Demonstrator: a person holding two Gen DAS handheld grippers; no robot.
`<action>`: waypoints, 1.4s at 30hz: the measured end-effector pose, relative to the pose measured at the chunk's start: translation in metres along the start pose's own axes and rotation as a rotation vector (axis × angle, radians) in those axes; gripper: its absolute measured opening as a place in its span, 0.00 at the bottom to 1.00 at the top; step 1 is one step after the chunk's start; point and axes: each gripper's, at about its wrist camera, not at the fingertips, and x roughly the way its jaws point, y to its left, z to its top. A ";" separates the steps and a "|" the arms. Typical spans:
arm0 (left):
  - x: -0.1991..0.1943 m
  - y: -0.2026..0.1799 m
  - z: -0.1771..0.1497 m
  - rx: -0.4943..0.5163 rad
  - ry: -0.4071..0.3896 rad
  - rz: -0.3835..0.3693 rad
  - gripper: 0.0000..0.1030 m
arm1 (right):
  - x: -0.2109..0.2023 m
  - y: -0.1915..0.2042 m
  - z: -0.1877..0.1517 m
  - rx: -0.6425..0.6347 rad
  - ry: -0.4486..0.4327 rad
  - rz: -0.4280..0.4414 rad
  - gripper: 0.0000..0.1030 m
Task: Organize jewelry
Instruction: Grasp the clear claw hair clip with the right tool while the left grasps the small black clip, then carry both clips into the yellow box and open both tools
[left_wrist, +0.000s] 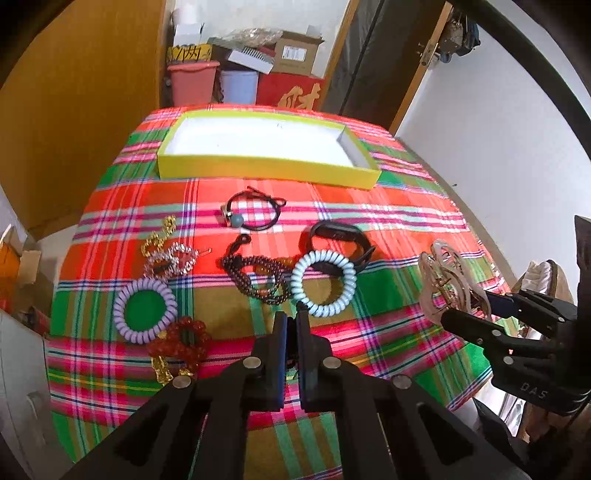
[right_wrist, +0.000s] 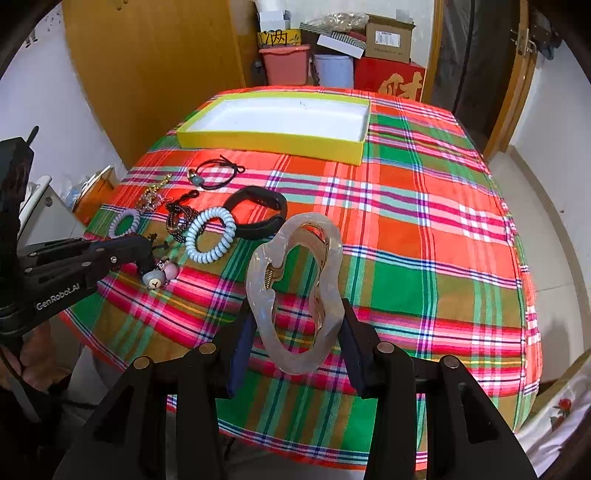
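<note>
My right gripper (right_wrist: 297, 310) is shut on a translucent pearly hair claw clip (right_wrist: 266, 280) and holds it upright above the plaid tablecloth; the left wrist view shows that clip (left_wrist: 443, 269) in the right gripper (left_wrist: 467, 306) at the right edge. My left gripper (left_wrist: 291, 321) is shut. In the right wrist view, the left gripper (right_wrist: 147, 258) pinches the dark cord of a hair tie with a grey-blue and a pink bead (right_wrist: 159, 277), which hangs just above the cloth. An empty yellow box (left_wrist: 266, 166) with a white floor lies at the far side.
Loose pieces lie on the cloth: a light blue spiral tie (left_wrist: 297, 280), a purple spiral tie (left_wrist: 118, 314), a black wristband (left_wrist: 332, 230), dark bead strands (left_wrist: 255, 273), a red beaded ring (left_wrist: 177, 343), gold chains (left_wrist: 159, 236), and a black cord bracelet (left_wrist: 236, 219). Bins and cartons (left_wrist: 295, 51) stand behind the table.
</note>
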 end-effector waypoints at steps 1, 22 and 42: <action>-0.002 0.000 0.001 0.000 -0.005 0.000 0.04 | -0.002 0.000 0.001 -0.002 -0.005 -0.001 0.43; -0.026 0.010 0.052 -0.021 -0.090 0.000 0.04 | -0.013 -0.004 0.051 -0.050 -0.112 -0.019 0.43; 0.010 0.045 0.146 -0.024 -0.143 0.001 0.04 | 0.031 -0.032 0.127 -0.067 -0.137 -0.065 0.43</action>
